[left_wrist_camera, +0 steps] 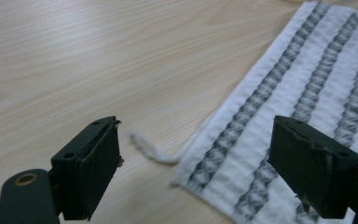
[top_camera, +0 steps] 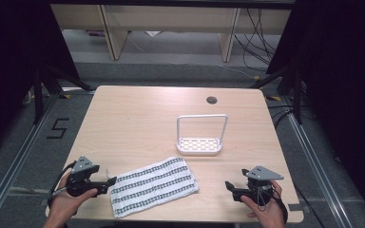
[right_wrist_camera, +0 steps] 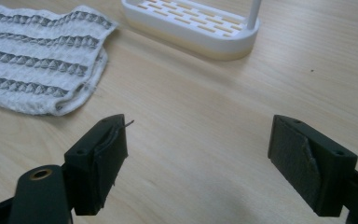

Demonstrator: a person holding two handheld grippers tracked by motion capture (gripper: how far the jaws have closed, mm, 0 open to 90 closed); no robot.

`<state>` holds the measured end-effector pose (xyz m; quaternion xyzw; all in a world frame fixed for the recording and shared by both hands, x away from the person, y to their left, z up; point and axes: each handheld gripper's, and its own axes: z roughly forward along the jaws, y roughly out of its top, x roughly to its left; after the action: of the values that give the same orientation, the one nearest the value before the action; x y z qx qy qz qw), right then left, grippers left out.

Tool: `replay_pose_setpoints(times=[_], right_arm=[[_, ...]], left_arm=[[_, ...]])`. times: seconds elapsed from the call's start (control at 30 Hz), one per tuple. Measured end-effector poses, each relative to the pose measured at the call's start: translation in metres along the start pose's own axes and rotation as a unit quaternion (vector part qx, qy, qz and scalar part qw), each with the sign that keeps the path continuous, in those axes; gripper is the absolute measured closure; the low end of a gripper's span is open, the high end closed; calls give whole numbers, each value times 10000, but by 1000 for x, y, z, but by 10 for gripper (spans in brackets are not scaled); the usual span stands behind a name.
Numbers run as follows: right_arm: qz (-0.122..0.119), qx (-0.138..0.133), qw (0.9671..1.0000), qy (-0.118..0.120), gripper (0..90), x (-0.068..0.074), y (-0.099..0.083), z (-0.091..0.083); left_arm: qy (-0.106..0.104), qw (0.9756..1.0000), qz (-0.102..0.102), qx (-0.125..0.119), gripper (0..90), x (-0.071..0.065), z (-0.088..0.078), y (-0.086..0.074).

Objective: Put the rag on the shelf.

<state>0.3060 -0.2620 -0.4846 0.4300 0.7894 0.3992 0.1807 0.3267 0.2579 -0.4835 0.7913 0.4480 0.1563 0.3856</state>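
Note:
A white towel with dark striped bands (top_camera: 153,185) lies flat on the near part of the wooden table (top_camera: 138,121). My left gripper (top_camera: 108,184) is open just off the towel's left end; in the left gripper view its jaws straddle the towel's corner (left_wrist_camera: 284,116), where a loose thread (left_wrist_camera: 145,148) trails out. My right gripper (top_camera: 230,187) is open over bare wood to the right of the towel (right_wrist_camera: 37,70), nothing between its jaws. A white slotted rack with an upright hoop handle (top_camera: 200,142) stands beyond the towel, and its base (right_wrist_camera: 191,25) shows in the right gripper view.
A round cable hole (top_camera: 211,99) sits near the table's far edge. Beyond the table are wooden furniture legs (top_camera: 115,35) and loose cables (top_camera: 259,38) on the floor. Black curtains hang at both sides. A floor marking "5" (top_camera: 57,128) lies at the left.

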Motion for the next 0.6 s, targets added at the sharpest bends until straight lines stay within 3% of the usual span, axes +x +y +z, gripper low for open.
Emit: replay_pose_setpoints(times=[0.03, 0.2, 0.3, 0.4, 0.47, 0.5, 0.57, 0.6], right_arm=[[-12, 6, 10000, 96, 207, 1, 0, 1], [-98, 18, 9999, 77, 207, 6, 1, 0], [-152, 27, 9997, 169, 208, 10, 2, 2], [-175, 17, 9998, 136, 208, 12, 2, 2], [-203, 62, 9994, 276, 209, 12, 2, 2], [-161, 40, 9998, 149, 209, 15, 2, 2], [-185, 40, 9995, 239, 210, 17, 3, 3], [-178, 46, 9997, 172, 211, 18, 3, 3]], left_arm=[[4, 10000, 55, 5, 167, -1, 2, 4], [-86, 9999, 127, -78, 186, -8, 15, 19], [-202, 9993, 302, 40, 186, -14, 24, 30], [-219, 9992, 337, 61, 187, -16, 28, 33], [-228, 9991, 351, 77, 187, -17, 32, 35], [-258, 9987, 401, 162, 188, -17, 34, 36], [-277, 9986, 415, 195, 191, -18, 36, 37], [-328, 9986, 385, 168, 192, -19, 39, 38]])
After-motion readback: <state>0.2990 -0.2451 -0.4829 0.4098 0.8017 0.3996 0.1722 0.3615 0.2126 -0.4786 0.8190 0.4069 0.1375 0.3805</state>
